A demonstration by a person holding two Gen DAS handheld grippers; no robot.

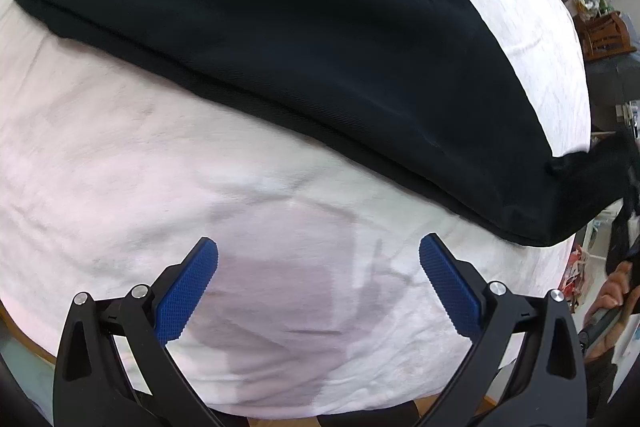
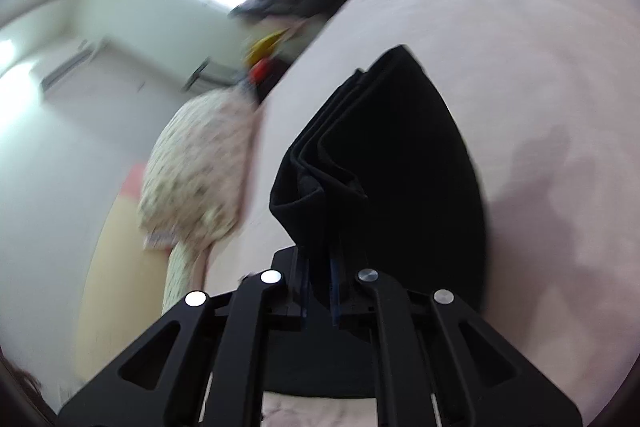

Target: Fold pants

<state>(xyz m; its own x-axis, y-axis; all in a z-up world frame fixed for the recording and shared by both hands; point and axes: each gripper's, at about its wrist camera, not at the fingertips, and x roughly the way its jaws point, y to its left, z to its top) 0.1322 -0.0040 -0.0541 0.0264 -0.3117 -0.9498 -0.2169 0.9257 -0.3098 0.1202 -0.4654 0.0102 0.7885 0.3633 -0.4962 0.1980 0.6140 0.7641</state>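
The black pants (image 1: 280, 27) lie stretched across the white sheet (image 1: 120, 155) in the left wrist view, from the upper left to the right edge. My left gripper (image 1: 319, 255) is open and empty, over bare sheet just in front of the pants' near edge. In the right wrist view my right gripper (image 2: 320, 283) is shut on one bunched end of the pants (image 2: 384, 155), with several folded layers rising from between its blue pads. The lifted end also shows at the right edge of the left wrist view (image 1: 600, 163).
The sheet covers a bed whose wooden frame (image 1: 28, 343) shows at the lower left. A flowered pillow (image 2: 196, 163) lies left of the pants. Cluttered shelves (image 1: 600, 27) stand beyond the bed. A person's hand (image 1: 612, 295) is at the right.
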